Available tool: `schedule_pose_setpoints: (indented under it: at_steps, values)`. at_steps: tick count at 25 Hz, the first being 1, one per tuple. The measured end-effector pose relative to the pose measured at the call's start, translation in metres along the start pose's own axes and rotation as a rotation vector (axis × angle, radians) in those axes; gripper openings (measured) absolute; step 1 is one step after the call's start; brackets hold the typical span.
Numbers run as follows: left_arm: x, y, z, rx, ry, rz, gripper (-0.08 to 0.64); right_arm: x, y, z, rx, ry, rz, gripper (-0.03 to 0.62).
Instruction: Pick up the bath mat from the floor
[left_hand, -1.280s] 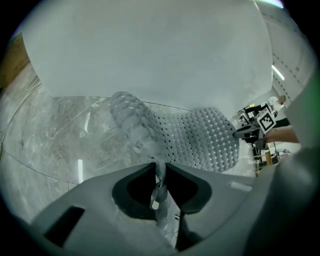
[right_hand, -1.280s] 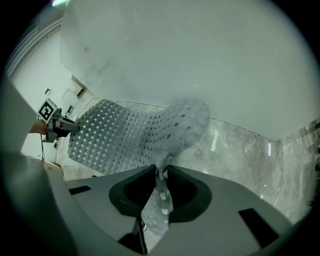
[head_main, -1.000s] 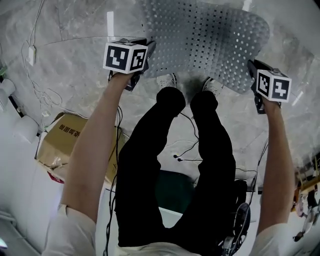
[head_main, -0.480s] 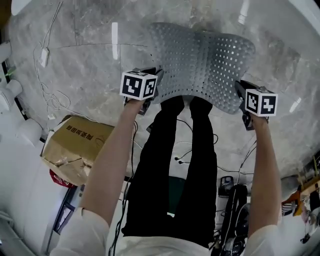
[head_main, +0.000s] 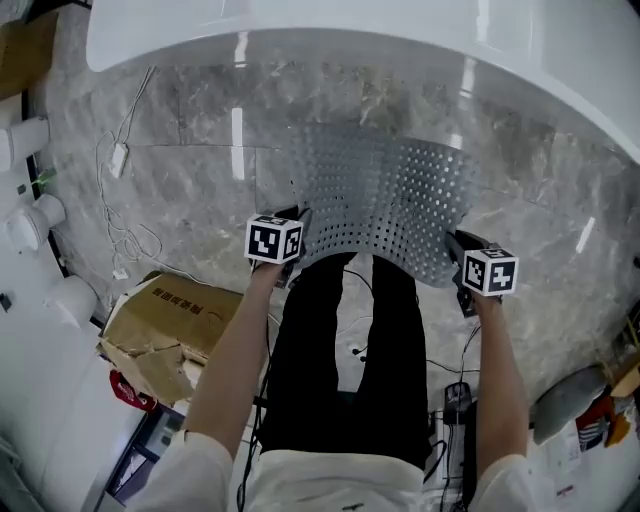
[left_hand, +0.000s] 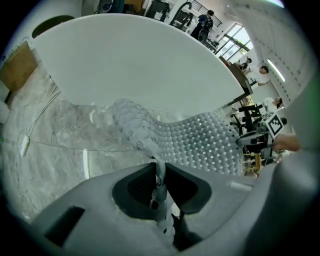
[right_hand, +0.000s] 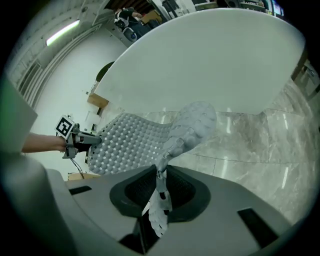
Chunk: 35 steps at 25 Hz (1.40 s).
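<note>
A grey perforated bath mat (head_main: 385, 200) hangs lifted off the marble floor, stretched between both grippers. My left gripper (head_main: 293, 232) is shut on the mat's near left corner, and in the left gripper view the mat's edge (left_hand: 158, 175) is pinched between the jaws. My right gripper (head_main: 456, 250) is shut on the near right corner; the right gripper view shows the mat's edge (right_hand: 161, 185) clamped between its jaws. The mat (left_hand: 200, 142) sags in a curve between the two grips. The right gripper (left_hand: 260, 135) shows across the mat, and the left gripper (right_hand: 82, 140) shows from the other side.
A white bathtub rim (head_main: 350, 40) curves along the far side. A torn cardboard box (head_main: 165, 325) lies at the left by the person's legs (head_main: 345, 350). A white cable with a plug (head_main: 118, 160) runs over the floor at left. Black cables trail by the feet.
Both grippers have risen with the mat, lifting it off the floor. The head view has pulled back, and the tub rim has come into sight.
</note>
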<state>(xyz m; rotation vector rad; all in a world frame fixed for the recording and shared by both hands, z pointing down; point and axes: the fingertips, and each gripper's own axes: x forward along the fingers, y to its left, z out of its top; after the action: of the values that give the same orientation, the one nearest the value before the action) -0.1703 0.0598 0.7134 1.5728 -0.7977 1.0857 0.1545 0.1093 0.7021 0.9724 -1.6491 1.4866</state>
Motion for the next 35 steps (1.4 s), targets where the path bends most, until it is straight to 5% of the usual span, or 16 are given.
schedule_pose_setpoints:
  at_steps: [5,15,21,28,35]
  values:
    - [-0.043,-0.029,0.001,0.037,-0.01,0.028,0.057,-0.06,-0.002,-0.008,0.042,-0.069,-0.018,0.06]
    - [-0.129,-0.067,0.002,0.042,-0.096,0.111,0.057,-0.179,0.009,0.005,-0.05,-0.231,-0.134,0.06]
    - [-0.188,-0.083,0.014,0.028,-0.206,0.139,0.057,-0.239,0.016,0.014,-0.098,-0.329,-0.196,0.058]
    - [-0.27,-0.097,0.031,0.103,-0.343,0.2,0.058,-0.297,0.037,0.034,-0.144,-0.431,-0.23,0.057]
    - [-0.342,-0.103,0.066,0.067,-0.577,0.232,0.057,-0.352,0.061,0.074,-0.184,-0.578,-0.245,0.058]
